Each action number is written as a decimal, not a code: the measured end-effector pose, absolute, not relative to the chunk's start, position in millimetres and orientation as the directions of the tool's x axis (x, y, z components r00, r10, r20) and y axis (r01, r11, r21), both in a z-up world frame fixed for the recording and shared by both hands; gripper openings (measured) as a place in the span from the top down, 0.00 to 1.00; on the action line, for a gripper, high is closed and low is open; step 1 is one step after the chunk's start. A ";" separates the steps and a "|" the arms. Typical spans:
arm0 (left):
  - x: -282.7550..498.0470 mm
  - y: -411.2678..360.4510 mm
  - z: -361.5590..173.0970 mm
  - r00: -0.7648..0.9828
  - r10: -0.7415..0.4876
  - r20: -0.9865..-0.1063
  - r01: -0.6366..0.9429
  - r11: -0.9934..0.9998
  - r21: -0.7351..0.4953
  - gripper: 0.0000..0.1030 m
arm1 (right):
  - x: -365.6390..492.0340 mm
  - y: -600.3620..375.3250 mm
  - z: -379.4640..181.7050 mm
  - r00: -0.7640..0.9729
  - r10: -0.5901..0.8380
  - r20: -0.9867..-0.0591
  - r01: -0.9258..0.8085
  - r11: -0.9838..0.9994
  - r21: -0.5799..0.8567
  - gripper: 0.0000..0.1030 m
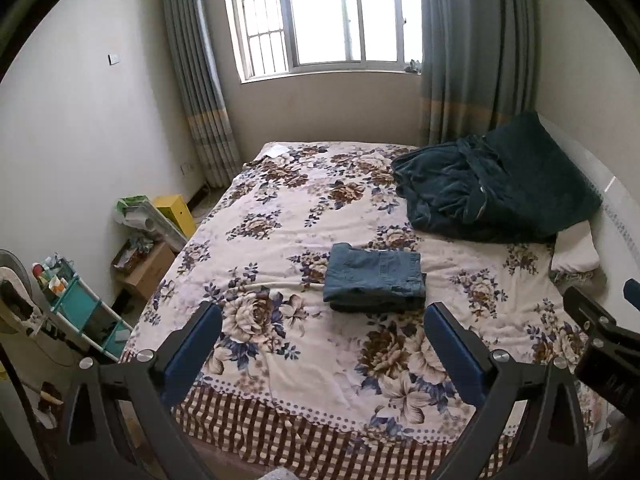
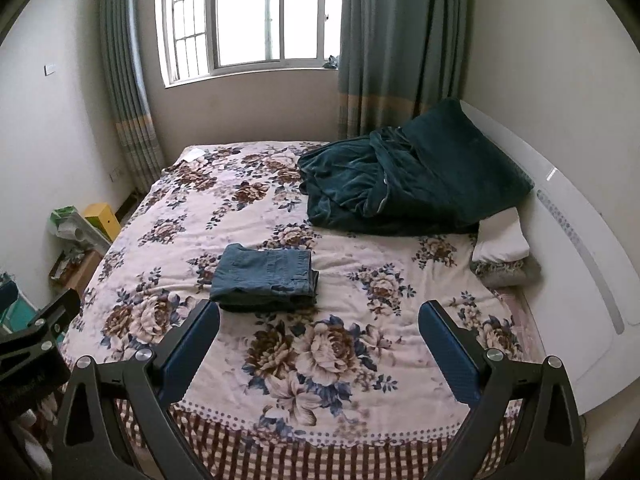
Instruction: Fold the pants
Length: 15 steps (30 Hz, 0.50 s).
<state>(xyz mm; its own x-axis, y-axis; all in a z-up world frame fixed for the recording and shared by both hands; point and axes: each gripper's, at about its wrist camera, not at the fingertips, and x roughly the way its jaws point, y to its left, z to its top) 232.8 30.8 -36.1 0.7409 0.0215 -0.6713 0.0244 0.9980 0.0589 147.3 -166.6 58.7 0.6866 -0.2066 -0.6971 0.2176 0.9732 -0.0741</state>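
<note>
Blue denim pants (image 1: 374, 278) lie folded into a compact rectangle on the flowered bedspread (image 1: 280, 216), near the bed's middle. My left gripper (image 1: 322, 316) hovers short of them, above the bed's near end, with its jaws wide apart and nothing between them. In the right wrist view the same folded pants (image 2: 266, 276) lie just beyond the left fingertip. My right gripper (image 2: 320, 314) is likewise open and empty, held above the bedspread (image 2: 360, 280). Each gripper shows at the edge of the other's view.
A dark green blanket (image 2: 400, 184) is heaped at the far right by the white headboard (image 2: 568, 216), with a white pillow (image 2: 502, 240) beside it. Boxes and a teal shelf (image 1: 84, 312) crowd the floor left of the bed. Window and curtains stand behind.
</note>
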 end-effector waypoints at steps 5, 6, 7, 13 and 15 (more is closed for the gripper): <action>233.3 32.6 -38.3 0.742 0.028 -0.670 0.017 0.998 0.060 0.00 | 149.0 -165.6 56.6 0.685 -0.206 -0.699 0.215 0.974 -0.076 0.01; 233.5 32.4 -38.4 0.743 0.028 -0.669 0.018 0.998 0.061 0.00 | 149.6 -163.8 55.2 0.686 -0.204 -0.699 0.214 0.974 -0.075 0.01; 233.8 32.8 -39.7 0.742 0.027 -0.670 0.018 0.998 0.060 0.00 | 150.1 -163.0 54.0 0.686 -0.203 -0.699 0.213 0.974 -0.075 0.01; 232.2 33.5 -41.3 0.745 0.036 -0.667 0.014 0.997 0.070 0.00 | 148.4 -156.6 48.3 0.685 -0.199 -0.701 0.210 0.975 -0.071 0.01; 231.0 34.5 -43.1 0.744 0.040 -0.667 0.009 0.997 0.071 0.00 | 148.1 -156.5 48.1 0.683 -0.193 -0.704 0.206 0.976 -0.068 0.01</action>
